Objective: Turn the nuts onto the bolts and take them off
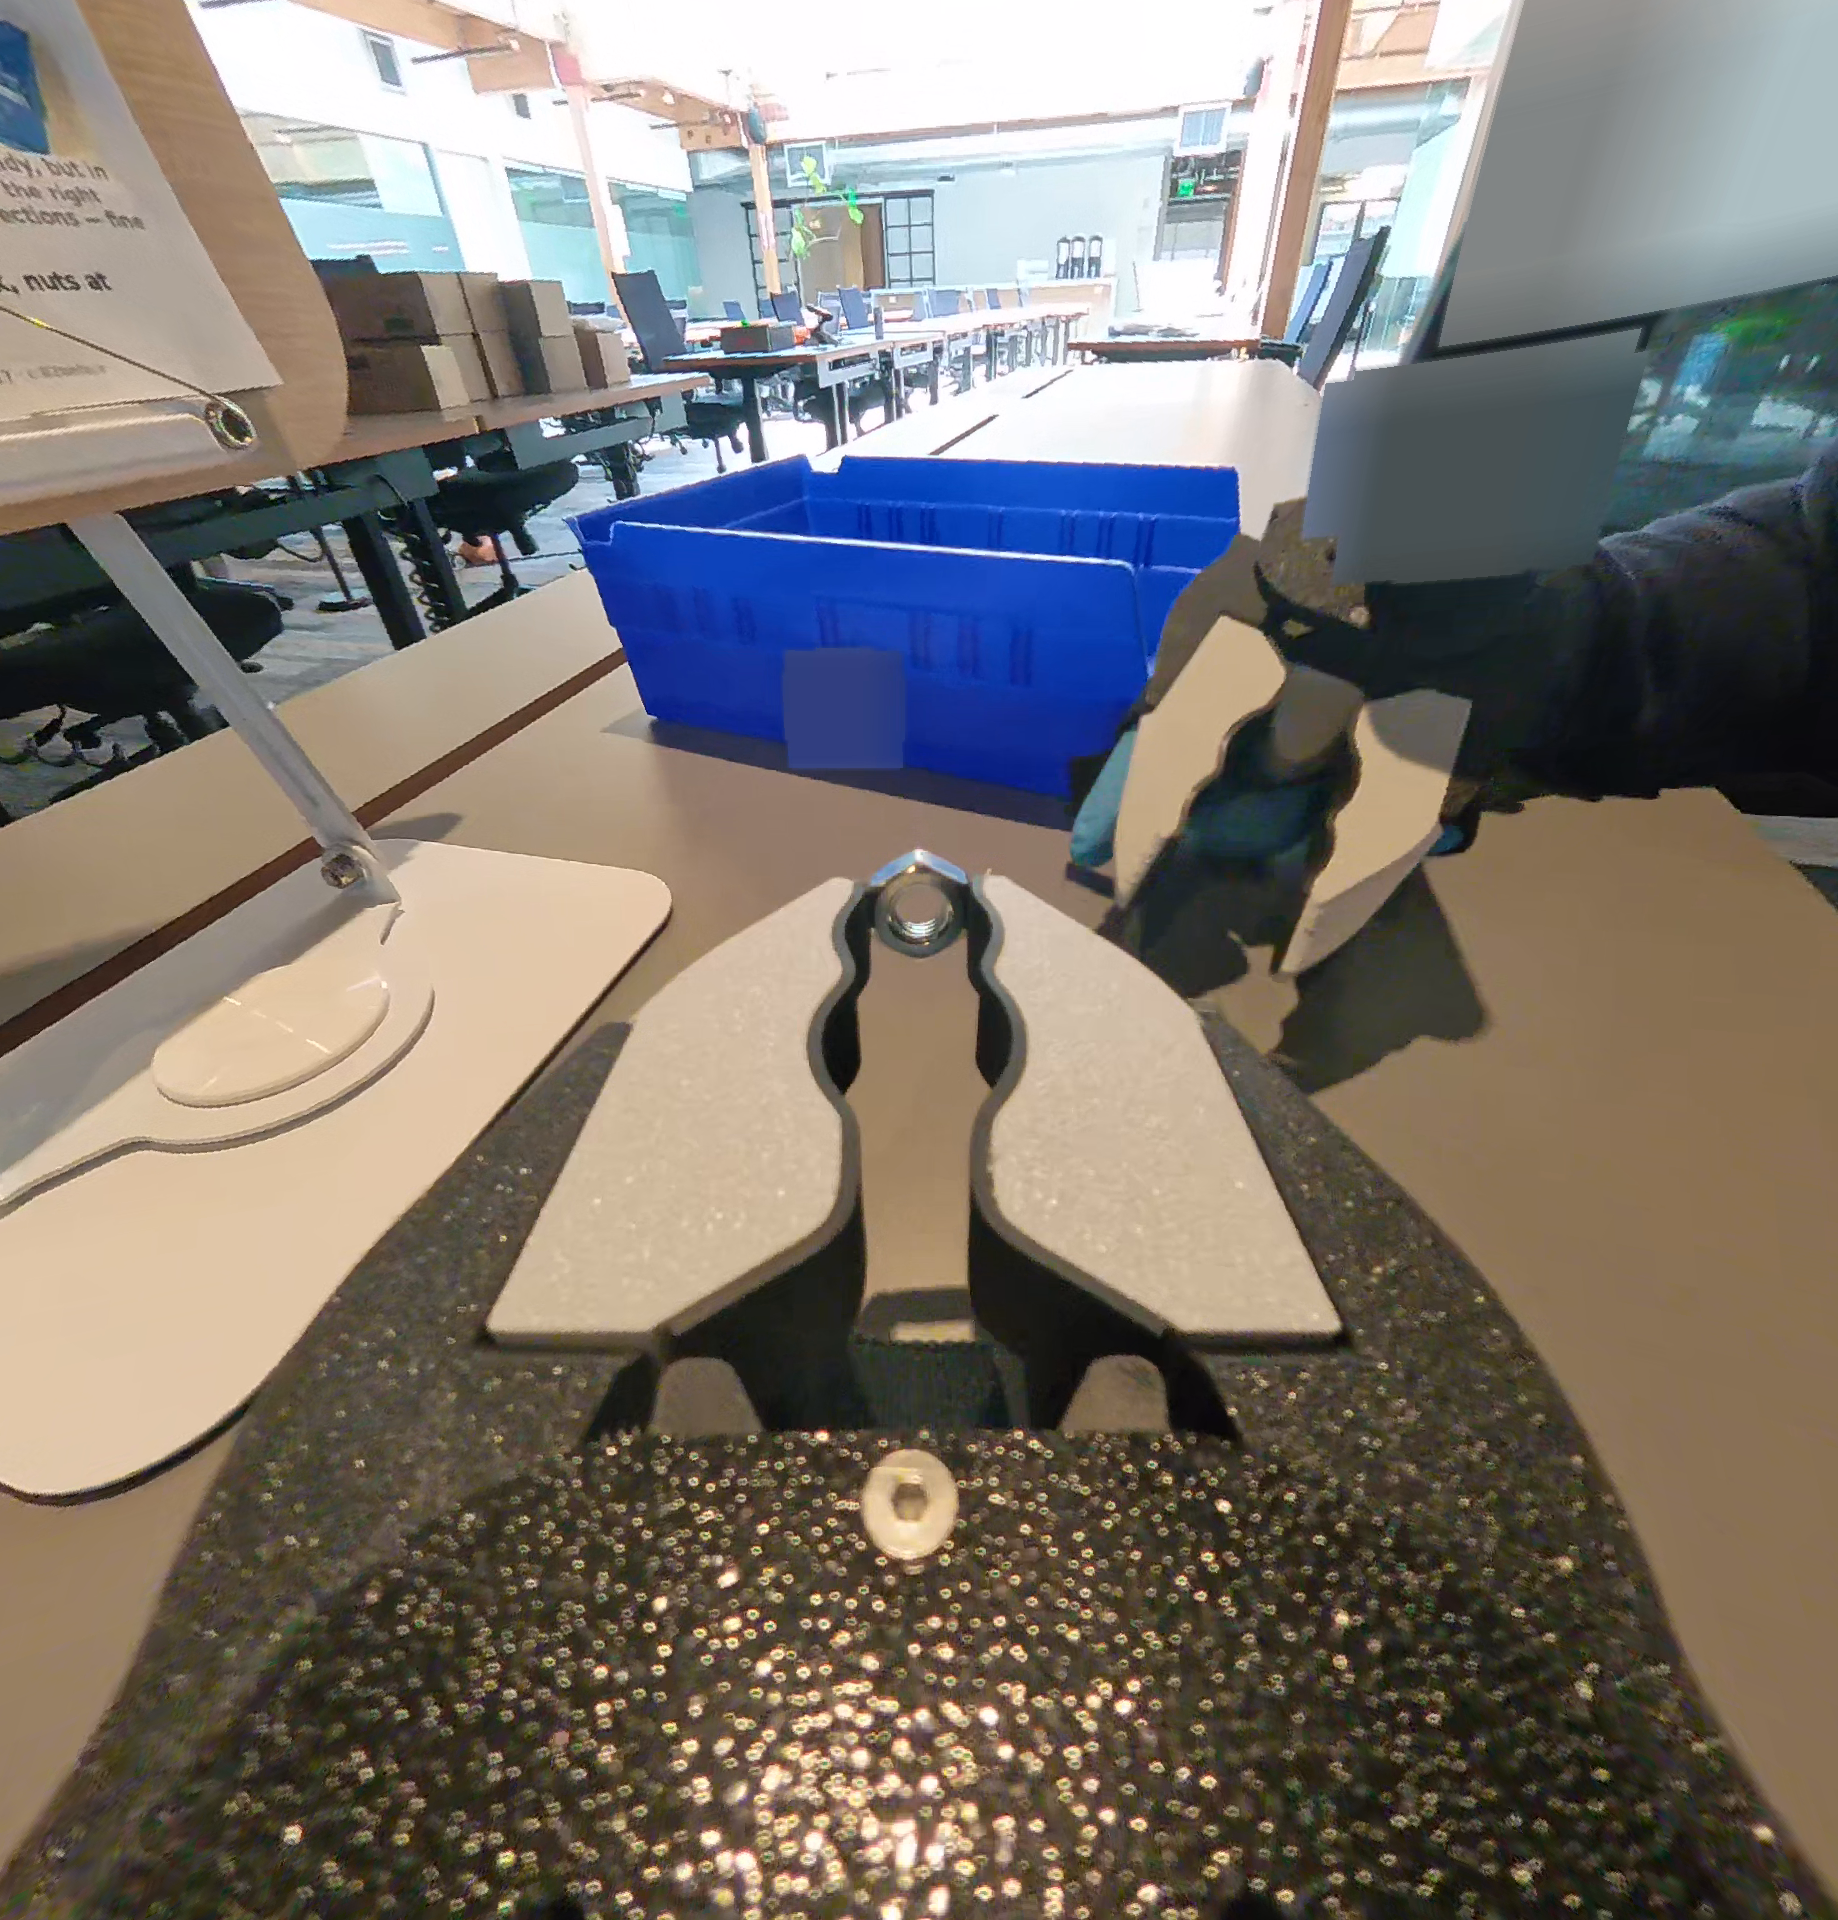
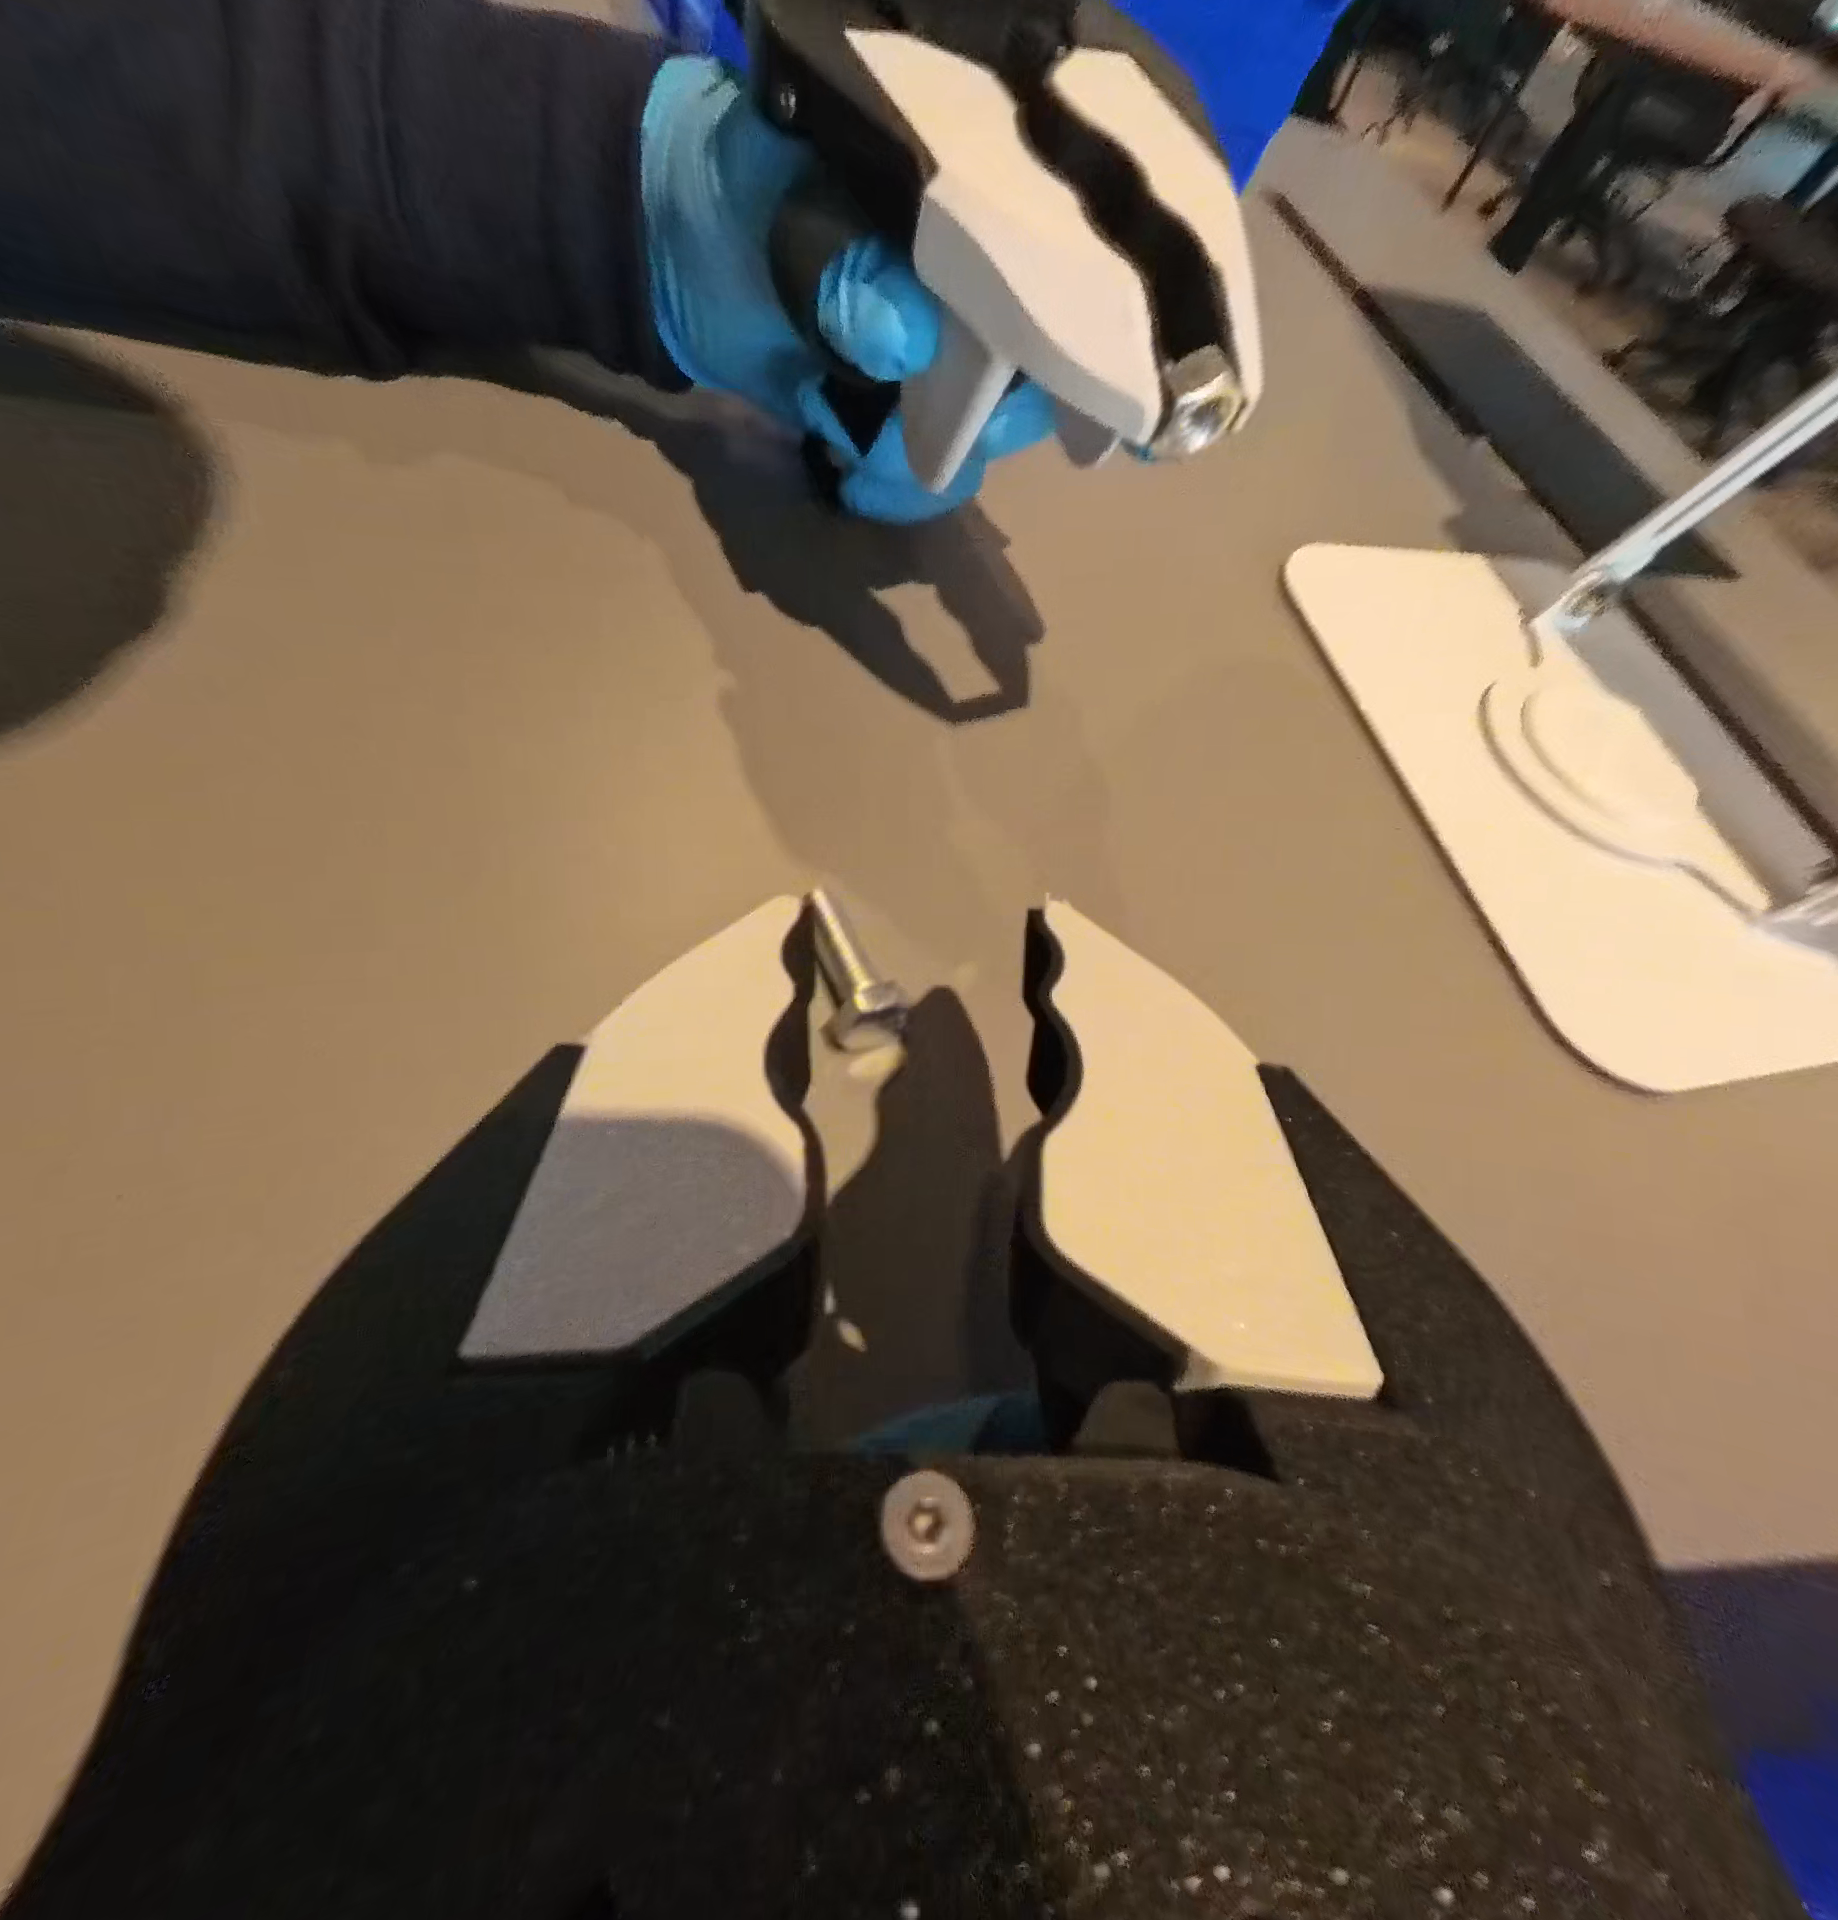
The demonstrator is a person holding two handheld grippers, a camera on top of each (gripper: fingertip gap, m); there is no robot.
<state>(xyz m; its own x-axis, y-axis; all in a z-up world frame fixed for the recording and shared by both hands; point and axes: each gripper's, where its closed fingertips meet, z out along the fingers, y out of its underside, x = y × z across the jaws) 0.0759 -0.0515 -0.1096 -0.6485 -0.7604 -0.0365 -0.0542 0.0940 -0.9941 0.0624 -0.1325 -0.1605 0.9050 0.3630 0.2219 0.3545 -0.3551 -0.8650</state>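
A bolt [image 2: 855, 987] lies on the table [image 2: 375, 831], bin [image 1: 894, 644] behind.

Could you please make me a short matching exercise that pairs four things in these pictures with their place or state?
Things:
1. nut
2. bolt
3. bin
4. right gripper

Place or state:
A. lying on the table between open fingers
B. open, just above the table
C. pinched at the tips of the left gripper
D. blue, standing on the table beyond the grippers

Pairs: 1-C, 2-A, 3-D, 4-B
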